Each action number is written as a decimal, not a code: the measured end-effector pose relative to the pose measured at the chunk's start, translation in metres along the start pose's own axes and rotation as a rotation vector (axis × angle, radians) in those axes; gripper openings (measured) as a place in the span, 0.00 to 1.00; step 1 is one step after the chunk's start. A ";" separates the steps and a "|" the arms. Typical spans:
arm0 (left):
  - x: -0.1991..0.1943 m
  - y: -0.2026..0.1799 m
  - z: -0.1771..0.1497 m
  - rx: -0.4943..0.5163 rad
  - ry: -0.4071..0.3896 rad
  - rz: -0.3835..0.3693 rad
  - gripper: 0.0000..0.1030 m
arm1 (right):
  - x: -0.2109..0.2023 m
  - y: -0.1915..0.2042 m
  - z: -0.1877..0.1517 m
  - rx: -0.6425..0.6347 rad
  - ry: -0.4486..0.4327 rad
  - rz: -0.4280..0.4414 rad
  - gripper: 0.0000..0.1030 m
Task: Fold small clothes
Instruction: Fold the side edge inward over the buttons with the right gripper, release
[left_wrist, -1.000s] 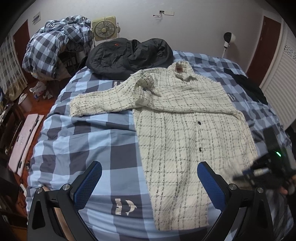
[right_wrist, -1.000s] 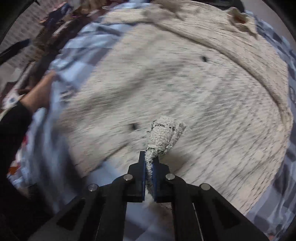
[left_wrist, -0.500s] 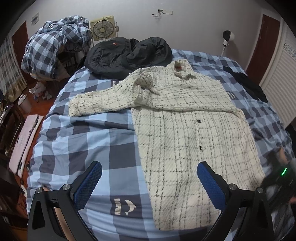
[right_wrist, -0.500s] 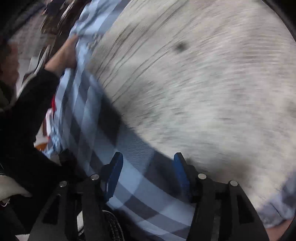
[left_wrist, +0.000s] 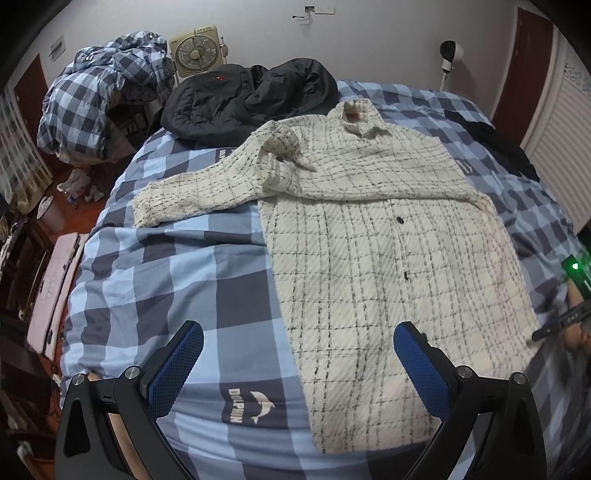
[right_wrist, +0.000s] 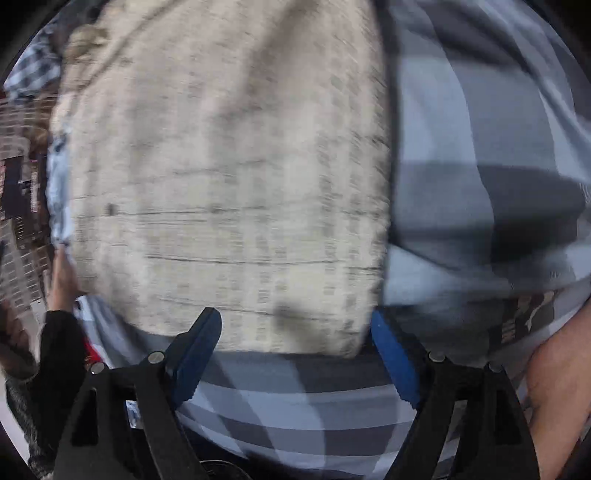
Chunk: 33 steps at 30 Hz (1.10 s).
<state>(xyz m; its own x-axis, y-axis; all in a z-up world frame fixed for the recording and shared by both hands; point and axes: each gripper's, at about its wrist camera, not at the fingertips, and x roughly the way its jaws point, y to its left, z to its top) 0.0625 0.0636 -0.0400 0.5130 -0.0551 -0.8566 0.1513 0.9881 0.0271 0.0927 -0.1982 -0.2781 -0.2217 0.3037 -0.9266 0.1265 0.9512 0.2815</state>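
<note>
The one clearly readable text is the word "DOLPHIN", printed in pale capitals beside a small leaping-dolphin emblem (left_wrist: 254, 407) on a dark square of the checked blue bed cover (left_wrist: 155, 280), near the foot of the bed in the left wrist view. A second pale print (left_wrist: 464, 165) sits on another dark square of the cover, too small to read. The red neck label (left_wrist: 351, 116) inside the collar of the cream checked shirt (left_wrist: 369, 258) cannot be read. The right wrist view is blurred; nothing legible there.

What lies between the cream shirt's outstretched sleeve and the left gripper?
In the left wrist view, only bare checked duvet separates the sleeve from the open left gripper.
</note>
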 end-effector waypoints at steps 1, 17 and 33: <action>0.001 0.001 0.000 -0.001 0.002 0.001 1.00 | 0.006 0.000 0.001 0.000 -0.001 -0.004 0.79; 0.005 0.001 -0.002 0.008 0.016 -0.002 1.00 | 0.040 0.042 0.001 -0.186 -0.038 -0.209 0.04; 0.007 -0.006 -0.002 0.029 0.024 0.009 1.00 | 0.049 0.007 -0.020 -0.049 0.017 -0.182 0.22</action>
<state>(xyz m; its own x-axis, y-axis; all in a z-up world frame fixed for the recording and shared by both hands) 0.0637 0.0581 -0.0477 0.4943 -0.0424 -0.8682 0.1713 0.9840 0.0495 0.0628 -0.1755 -0.3168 -0.2531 0.1271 -0.9591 0.0359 0.9919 0.1220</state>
